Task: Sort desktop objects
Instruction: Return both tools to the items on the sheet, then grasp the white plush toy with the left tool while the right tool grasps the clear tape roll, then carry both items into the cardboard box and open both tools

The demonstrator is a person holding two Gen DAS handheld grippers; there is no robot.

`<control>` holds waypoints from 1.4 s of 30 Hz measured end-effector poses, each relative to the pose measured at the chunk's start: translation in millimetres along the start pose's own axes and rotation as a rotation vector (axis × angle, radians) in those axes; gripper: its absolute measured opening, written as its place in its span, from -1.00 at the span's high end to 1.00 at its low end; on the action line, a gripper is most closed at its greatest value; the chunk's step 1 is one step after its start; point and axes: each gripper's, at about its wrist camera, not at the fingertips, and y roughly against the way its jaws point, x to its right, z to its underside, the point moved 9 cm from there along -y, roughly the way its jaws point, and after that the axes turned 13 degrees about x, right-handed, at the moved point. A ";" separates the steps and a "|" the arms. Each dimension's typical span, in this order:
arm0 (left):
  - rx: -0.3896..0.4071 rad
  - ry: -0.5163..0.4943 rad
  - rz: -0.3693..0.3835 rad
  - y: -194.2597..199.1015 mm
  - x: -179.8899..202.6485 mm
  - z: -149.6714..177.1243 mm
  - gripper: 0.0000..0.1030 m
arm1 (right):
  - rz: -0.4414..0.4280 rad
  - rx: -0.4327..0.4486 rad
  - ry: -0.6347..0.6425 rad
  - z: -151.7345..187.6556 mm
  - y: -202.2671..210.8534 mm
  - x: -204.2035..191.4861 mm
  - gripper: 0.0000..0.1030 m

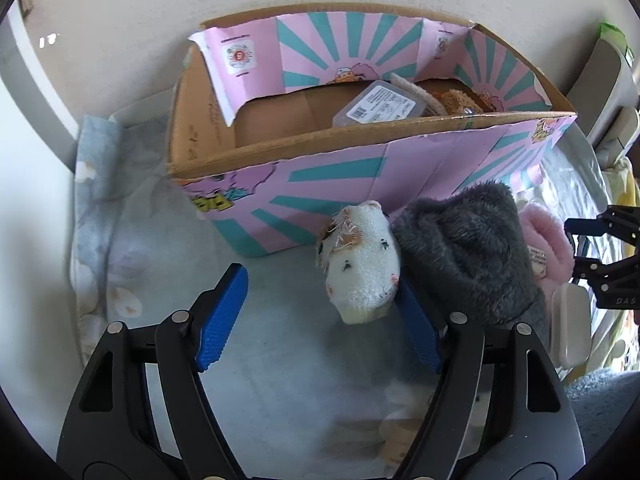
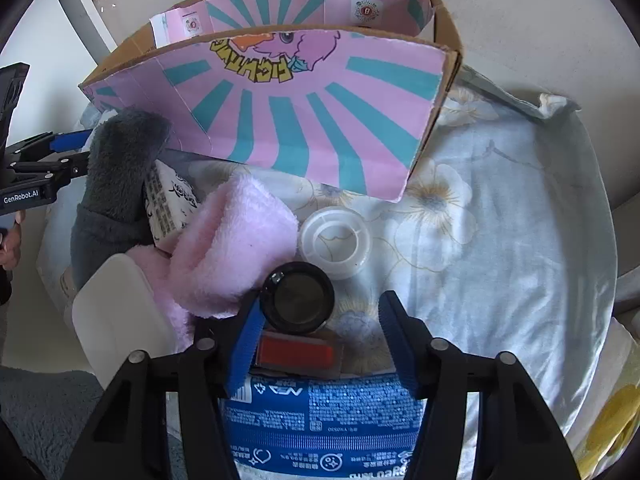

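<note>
A pink and teal cardboard box [image 1: 340, 184] stands open on the flowered cloth; it also shows in the right wrist view [image 2: 304, 120]. Inside lie a grey plastic case [image 1: 380, 106] and a brown plush [image 1: 456, 102]. My left gripper [image 1: 320, 312] is open; a white animal sock puppet [image 1: 360, 264] lies by its right finger, next to a grey fuzzy sock [image 1: 468, 248]. My right gripper [image 2: 320, 344] is open around a black round lid [image 2: 297, 298], above a red block [image 2: 296, 354]. A pink fuzzy sock [image 2: 228, 248] and a white ring cap [image 2: 335, 240] lie nearby.
A white plastic case [image 2: 116, 316] sits at the left, a printed packet [image 2: 168, 204] lies under the socks, and a blue wipes pack [image 2: 320, 420] lies below my right gripper. The flowered cloth [image 2: 520, 220] spreads to the right. A wall stands behind the box.
</note>
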 end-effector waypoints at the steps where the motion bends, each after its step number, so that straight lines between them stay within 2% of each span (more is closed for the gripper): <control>1: -0.001 -0.003 0.001 -1.3 1.8 -1.1 -0.37 | -0.004 -0.002 0.001 0.2 -0.8 -0.8 0.04; 5: -0.041 -0.005 -0.014 -9.3 6.8 -0.4 -0.21 | -0.029 -0.019 -0.011 2.3 -4.5 -4.3 0.21; 6: -0.051 -0.003 -0.014 -11.4 7.9 0.0 -0.08 | -0.035 -0.020 -0.016 2.7 -5.1 -4.8 0.32; 7: -0.064 0.004 -0.005 -14.2 9.8 0.6 0.13 | -0.045 -0.021 -0.023 3.2 -5.3 -5.6 0.33; 9: -0.081 0.021 0.020 -16.8 13.2 1.3 0.42 | -0.039 -0.018 -0.023 3.8 -4.5 -5.3 0.34; 10: -0.077 0.025 0.025 -17.2 14.6 0.3 0.46 | -0.036 -0.018 -0.023 4.4 -3.8 -5.0 0.34; 17: -0.068 0.062 0.053 -5.2 11.9 -5.1 0.51 | -0.029 0.002 -0.051 4.0 6.6 -1.8 0.34; 24: -0.027 0.079 0.023 22.8 4.0 -15.6 0.51 | -0.024 0.016 -0.049 6.2 18.0 -3.9 0.35; 29: -0.033 0.088 0.023 43.6 2.4 -18.2 0.51 | -0.020 0.022 -0.050 3.7 29.1 -3.1 0.35; 30: -0.039 0.090 0.026 45.0 2.9 -19.0 0.51 | -0.019 0.019 -0.046 0.3 31.5 -2.7 0.35; 32: -0.069 0.113 0.030 50.4 1.8 -22.1 0.51 | -0.019 0.012 -0.033 -28.4 40.7 -9.2 0.35; 34: -0.087 0.136 0.027 56.6 -0.5 -26.4 0.51 | -0.024 0.012 -0.014 -28.4 49.5 -10.6 0.35; 38: -0.058 0.179 0.054 77.1 -0.3 -43.2 0.51 | -0.016 0.031 0.026 -36.5 59.9 -21.3 0.35; 42: -0.030 0.135 0.047 90.3 2.8 -64.8 0.51 | -0.034 0.084 0.046 -56.4 76.7 -8.6 0.35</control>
